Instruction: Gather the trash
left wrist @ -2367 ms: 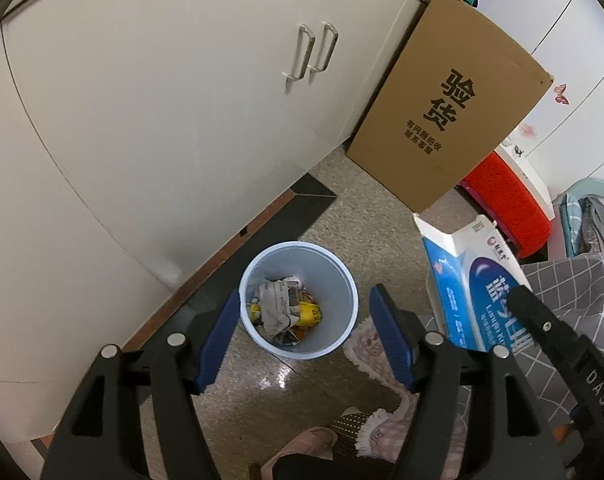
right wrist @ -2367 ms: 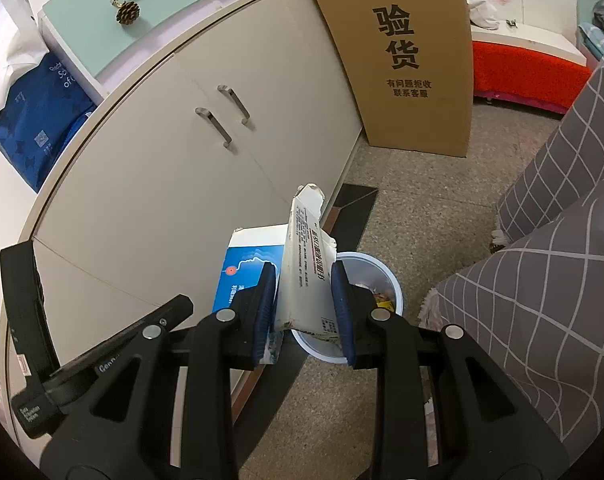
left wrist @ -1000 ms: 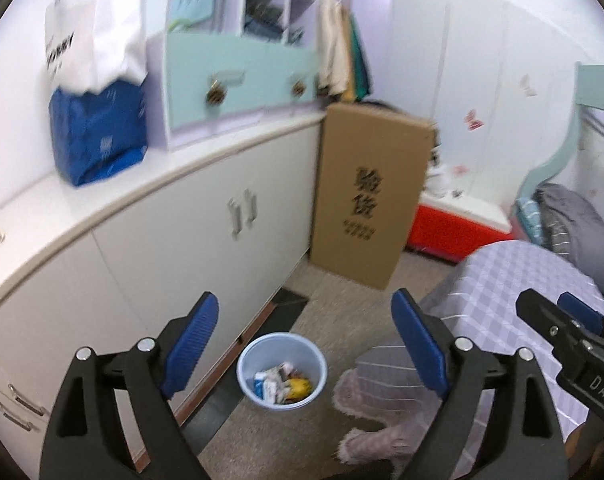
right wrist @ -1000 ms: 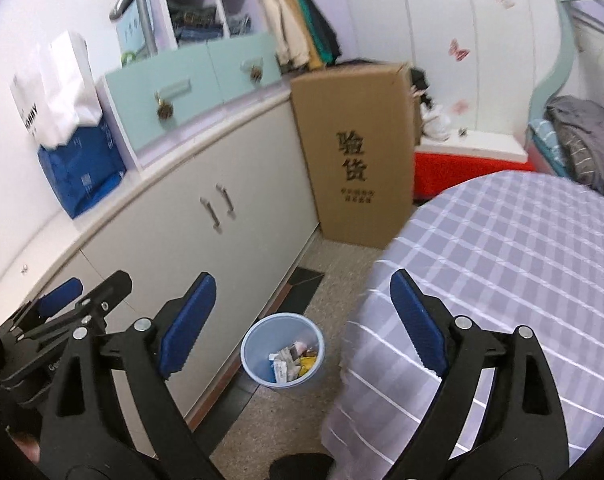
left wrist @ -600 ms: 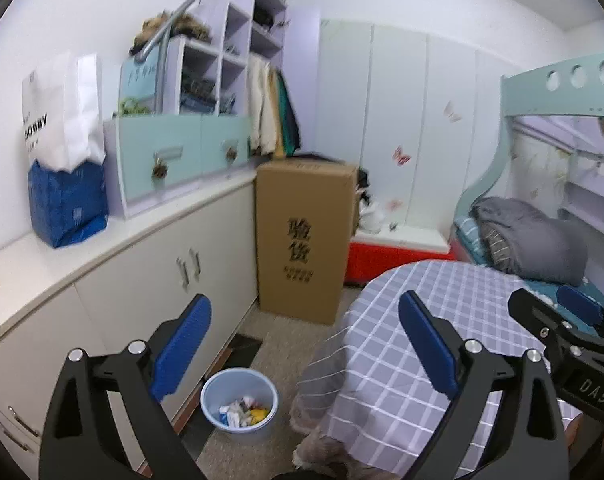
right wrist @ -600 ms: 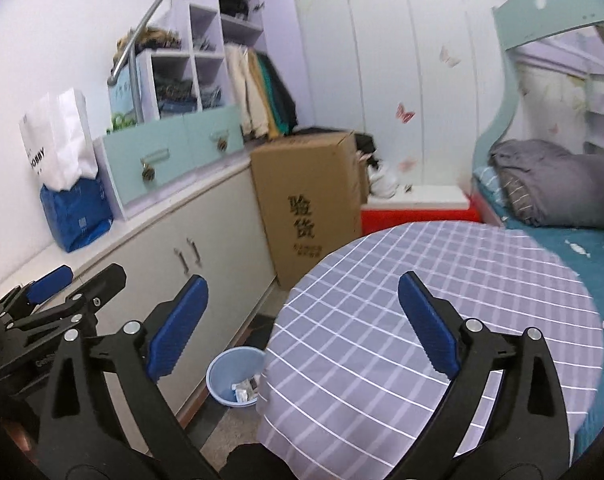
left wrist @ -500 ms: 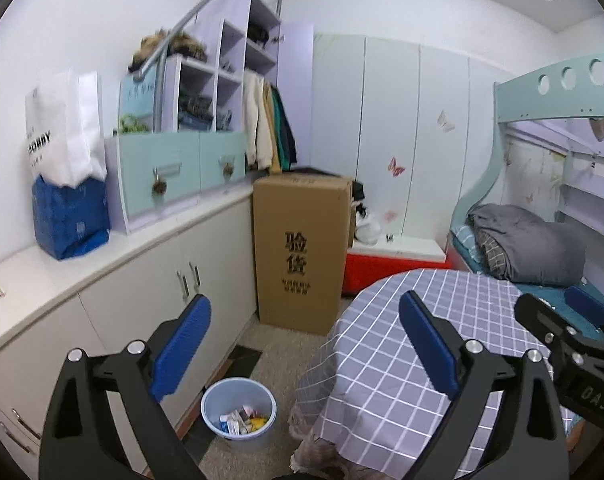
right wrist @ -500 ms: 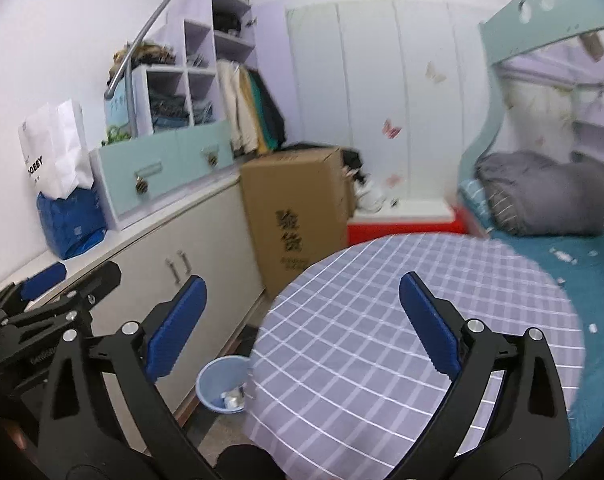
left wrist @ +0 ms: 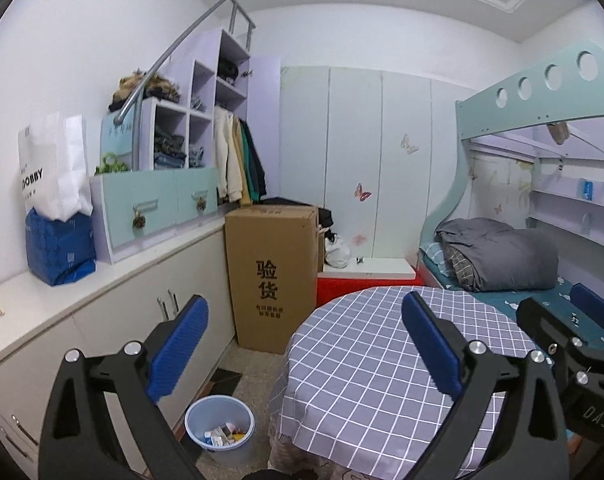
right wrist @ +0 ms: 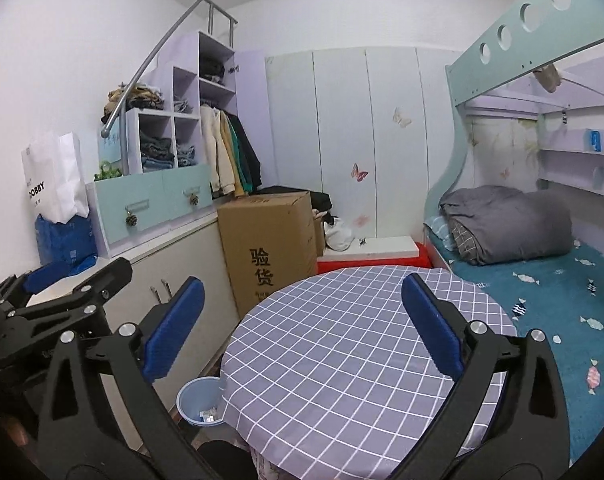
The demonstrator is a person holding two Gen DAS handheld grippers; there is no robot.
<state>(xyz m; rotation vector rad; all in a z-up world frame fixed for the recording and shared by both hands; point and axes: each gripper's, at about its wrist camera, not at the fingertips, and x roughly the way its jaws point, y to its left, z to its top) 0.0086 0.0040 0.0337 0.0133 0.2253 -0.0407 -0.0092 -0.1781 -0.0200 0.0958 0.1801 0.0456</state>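
A pale blue waste bin [left wrist: 238, 450] stands on the floor at lower left, between the white cabinets and the round table. Cartons and wrappers [left wrist: 224, 434] lie inside it. My left gripper [left wrist: 303, 312] is held high above the floor and points across the room, open, with nothing between its blue pads. My right gripper [right wrist: 303, 292] is also open and holds nothing, hovering over the near edge of the table. In the right wrist view the bin [right wrist: 196, 398] peeks out from under the tablecloth, and the left gripper's fingers [right wrist: 46, 276] show at the left edge.
A round table with a grey checked cloth [right wrist: 341, 340] fills the foreground. A tall cardboard box [left wrist: 274, 280] stands against the low white cabinets [left wrist: 102, 340]. A red crate [left wrist: 365, 288] sits behind the table, and a bunk bed [right wrist: 561, 300] with a grey duvet is at right.
The right gripper let go of the white and blue carton and opened wide. Both grippers lifted away from the bin and tilted up, so the bin now lies far below at lower left.
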